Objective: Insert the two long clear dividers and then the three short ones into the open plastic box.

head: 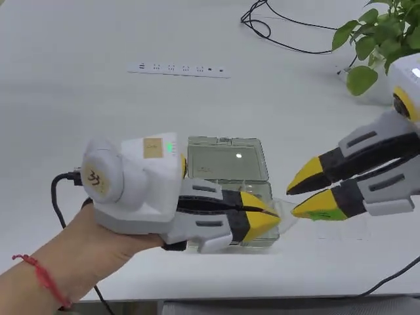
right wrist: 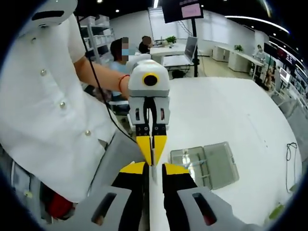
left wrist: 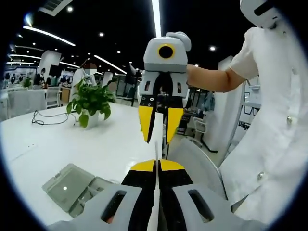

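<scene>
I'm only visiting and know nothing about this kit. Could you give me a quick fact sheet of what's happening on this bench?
Setting: white workbench
Left gripper: shut on a thin clear divider, seen edge-on
Right gripper: open, tips facing the left gripper at the same divider
Plastic box: lid open and lying flat, just behind the grippers
Dividers already fitted: too hard to tell
Also on the bench: power strip, potted plant, black cable

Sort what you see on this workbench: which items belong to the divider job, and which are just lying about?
Job: plastic box, open; clear divider; left gripper, shut on it; right gripper, open.
Lying about: power strip; potted plant.
</scene>
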